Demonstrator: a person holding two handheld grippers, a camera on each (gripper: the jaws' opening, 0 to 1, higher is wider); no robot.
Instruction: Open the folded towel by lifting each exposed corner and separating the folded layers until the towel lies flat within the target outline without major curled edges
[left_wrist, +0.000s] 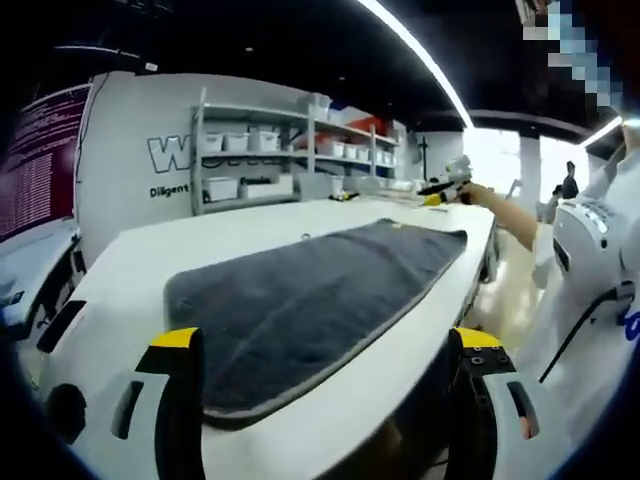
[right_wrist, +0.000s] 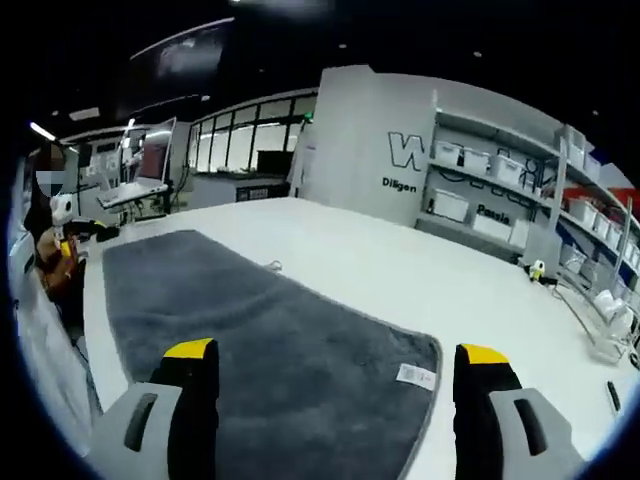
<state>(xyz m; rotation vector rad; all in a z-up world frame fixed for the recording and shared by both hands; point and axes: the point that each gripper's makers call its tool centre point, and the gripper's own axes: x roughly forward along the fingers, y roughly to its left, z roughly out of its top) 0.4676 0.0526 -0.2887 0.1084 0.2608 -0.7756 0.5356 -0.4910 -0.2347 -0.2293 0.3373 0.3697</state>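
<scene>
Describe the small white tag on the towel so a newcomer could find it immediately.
On the white table lies a dark grey towel. In the right gripper view, the tag sits near the towel's rounded corner, between the open jaws. It is the only white patch on the grey cloth.

Your left gripper's jaws cover the towel's (left_wrist: 300, 300) near edge; the wall lettering (left_wrist: 170, 155) is cut off by shelving (left_wrist: 260, 150).

The left gripper (left_wrist: 330, 375) is held level with its jaws spread wide, nothing between them. The right gripper (right_wrist: 335, 385) is likewise wide open and unladen; in the left gripper view it (left_wrist: 447, 190) sits far off, held by an outstretched arm (left_wrist: 510, 217).
</scene>
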